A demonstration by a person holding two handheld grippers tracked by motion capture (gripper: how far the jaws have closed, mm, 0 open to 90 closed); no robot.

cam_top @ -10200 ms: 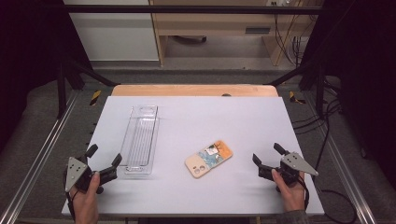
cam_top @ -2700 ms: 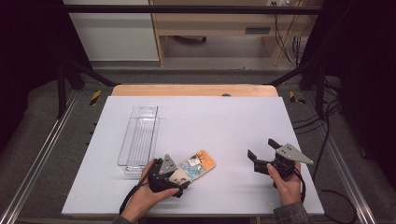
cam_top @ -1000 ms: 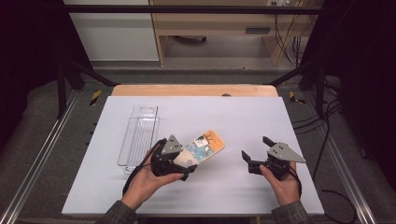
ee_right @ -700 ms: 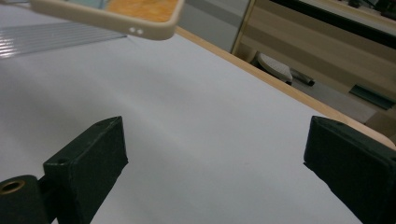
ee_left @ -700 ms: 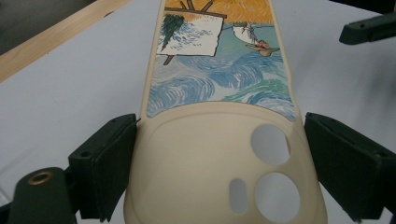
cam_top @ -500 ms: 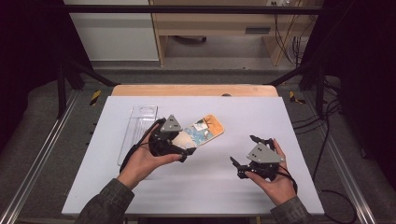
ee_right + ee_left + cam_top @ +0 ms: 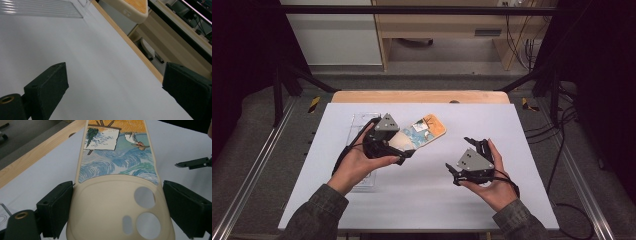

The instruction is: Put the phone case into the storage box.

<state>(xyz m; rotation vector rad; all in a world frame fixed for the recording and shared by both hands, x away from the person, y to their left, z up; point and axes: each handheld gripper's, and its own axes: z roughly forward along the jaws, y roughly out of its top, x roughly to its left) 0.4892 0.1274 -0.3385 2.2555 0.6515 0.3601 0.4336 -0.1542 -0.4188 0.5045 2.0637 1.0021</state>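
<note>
Left claw (image 7: 404,150) is gripping the phone case (image 7: 422,132) by its camera end above the counter (image 7: 522,130), right claw (image 7: 462,172) gaping wide, so it's probably risking a slip.

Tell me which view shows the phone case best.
The left gripper view: the phone case sits close up between the jaws, painted picture and camera holes clear. The high view shows it small, in the left gripper. The right gripper view catches one corner.
</note>
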